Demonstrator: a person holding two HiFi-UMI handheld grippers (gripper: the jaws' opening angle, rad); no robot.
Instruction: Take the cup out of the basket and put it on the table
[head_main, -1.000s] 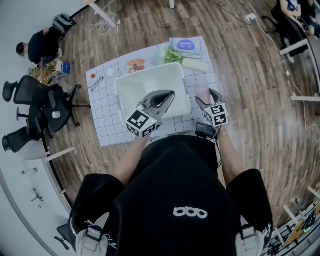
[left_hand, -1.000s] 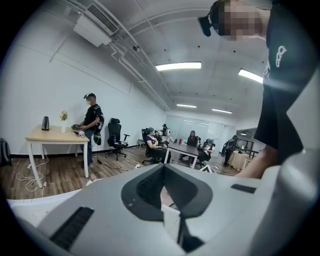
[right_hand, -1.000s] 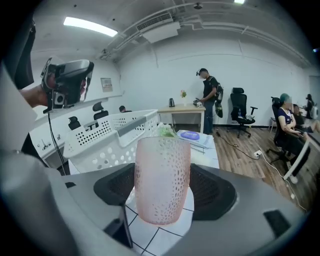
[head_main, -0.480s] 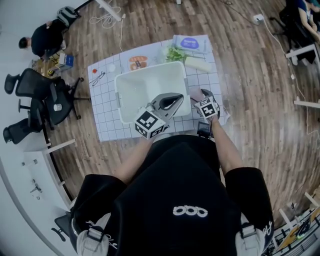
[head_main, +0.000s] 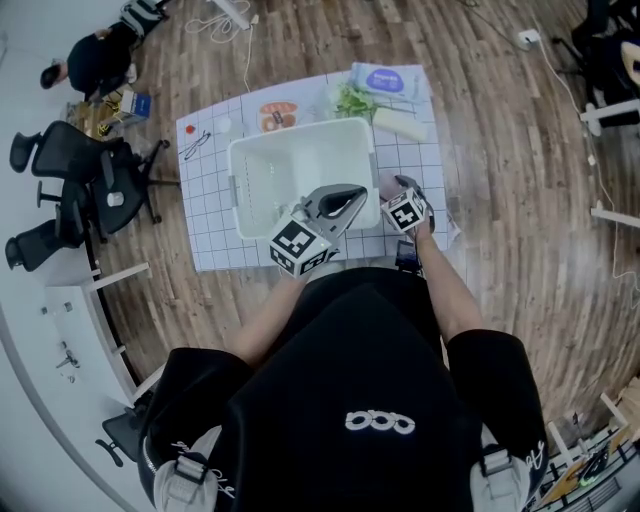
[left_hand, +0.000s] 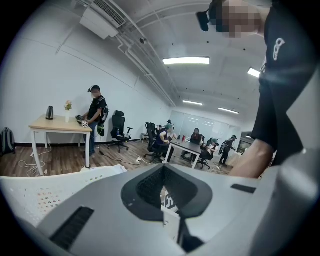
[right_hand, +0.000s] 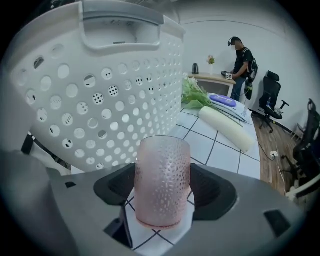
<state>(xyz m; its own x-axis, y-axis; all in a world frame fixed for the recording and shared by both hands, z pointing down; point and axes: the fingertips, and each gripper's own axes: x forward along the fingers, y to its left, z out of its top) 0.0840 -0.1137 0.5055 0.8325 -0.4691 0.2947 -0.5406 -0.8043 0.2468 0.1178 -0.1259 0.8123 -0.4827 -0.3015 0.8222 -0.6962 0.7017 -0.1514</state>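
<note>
The wooden floor (head_main: 520, 300) is filling most of the head view, and the white gridded desk (head_main: 205, 240) is lying in the upper centre of it. The white perforated basket (head_main: 300, 180) is standing on the middle of the desk; in the right gripper view its holed wall (right_hand: 100, 90) is taking up the upper left of the frame.

The left gripper (head_main: 352, 193) is hanging over the lower right corner of the basket in the head view. In its own view the left gripper (left_hand: 163, 170) is showing its jaws meeting at the tips, with nothing held between them.

The right gripper (head_main: 396, 186) is sitting just right of the basket, outside its wall. The right gripper (right_hand: 163, 189) is closing on the pink dimpled cup (right_hand: 162, 170), with one jaw touching each side. The cup (head_main: 387, 186) is standing upright over the gridded desk (right_hand: 220, 150), just beside the basket; whether its base is touching the desk cannot be told.

Toward the upper right of the right gripper view, a cream roll (right_hand: 225, 129) is lying on the desk, with greens (right_hand: 192, 97) and a purple packet (right_hand: 223, 100) beyond it.
</note>
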